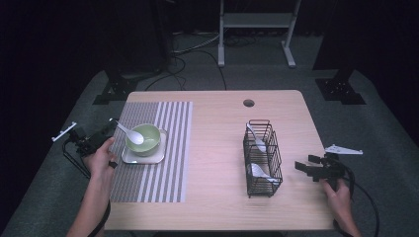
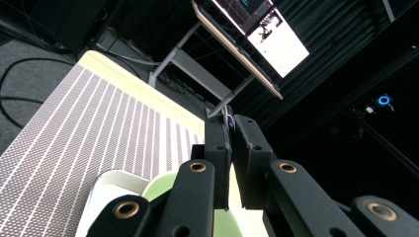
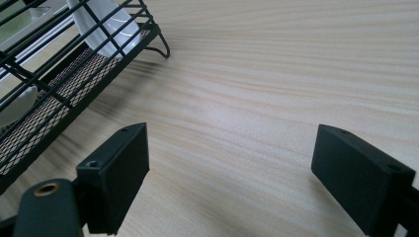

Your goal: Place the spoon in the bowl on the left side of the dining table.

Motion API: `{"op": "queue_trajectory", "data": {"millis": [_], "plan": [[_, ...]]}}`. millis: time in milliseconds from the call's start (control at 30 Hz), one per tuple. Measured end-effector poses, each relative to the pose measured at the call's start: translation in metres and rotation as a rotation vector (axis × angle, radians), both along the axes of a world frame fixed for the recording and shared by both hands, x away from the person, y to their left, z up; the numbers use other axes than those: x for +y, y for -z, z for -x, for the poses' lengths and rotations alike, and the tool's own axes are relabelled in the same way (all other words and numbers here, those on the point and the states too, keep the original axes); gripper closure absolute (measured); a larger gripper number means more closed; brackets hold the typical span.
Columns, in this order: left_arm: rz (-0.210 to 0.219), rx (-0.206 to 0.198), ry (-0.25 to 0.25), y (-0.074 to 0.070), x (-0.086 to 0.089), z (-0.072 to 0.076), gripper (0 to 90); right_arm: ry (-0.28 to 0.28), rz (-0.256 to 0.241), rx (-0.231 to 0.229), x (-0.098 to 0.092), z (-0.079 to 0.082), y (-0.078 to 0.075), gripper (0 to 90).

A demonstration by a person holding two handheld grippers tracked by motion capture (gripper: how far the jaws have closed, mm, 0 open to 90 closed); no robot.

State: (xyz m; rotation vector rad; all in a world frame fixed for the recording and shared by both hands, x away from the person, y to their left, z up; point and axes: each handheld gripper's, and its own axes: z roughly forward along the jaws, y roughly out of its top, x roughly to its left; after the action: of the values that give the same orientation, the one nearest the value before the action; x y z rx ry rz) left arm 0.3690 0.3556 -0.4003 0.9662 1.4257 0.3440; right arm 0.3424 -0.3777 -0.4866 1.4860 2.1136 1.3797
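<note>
Left gripper (image 1: 105, 132): held at the left table edge, jaws drawn nearly together on the handle end of the white spoon (image 1: 130, 133); in the left gripper view only a thin sliver shows between the jaws, so the grip itself is a judgement.
White spoon: handle toward the left gripper, its scoop resting in the green bowl (image 1: 144, 139).
Green bowl: sits on a pale square plate (image 1: 143, 157), which lies on the striped placemat (image 1: 163, 148).
Right gripper (image 1: 308, 167): held low over bare table, just to the right of the wire basket (image 1: 262, 158); jaws spread wide, nothing between them, as the right gripper view shows over the wood grain.
Wire basket: black, stands right of the table's centre; two more white spoons are in it, one leaning at the far end (image 1: 257, 139) and one lying at the near end (image 1: 259, 171).
Table (image 1: 217, 143): light wood, a cable hole near the far edge.
Progress, as judged: one spoon has reached the bowl, apparently not yet released; two remain in the basket.
Left to do, as judged: let go of the spoon; whether the other spoons also belong at the place setting cannot be told.
</note>
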Motion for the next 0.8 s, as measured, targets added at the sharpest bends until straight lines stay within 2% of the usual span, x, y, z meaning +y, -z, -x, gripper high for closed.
{"op": "queue_trajectory", "data": {"millis": [800], "plan": [[0.002,0.048,-0.022,0.023,0.001,-0.005,85.0,-0.007,-0.007,-0.01,0.0,0.001,0.0,13.6]]}}
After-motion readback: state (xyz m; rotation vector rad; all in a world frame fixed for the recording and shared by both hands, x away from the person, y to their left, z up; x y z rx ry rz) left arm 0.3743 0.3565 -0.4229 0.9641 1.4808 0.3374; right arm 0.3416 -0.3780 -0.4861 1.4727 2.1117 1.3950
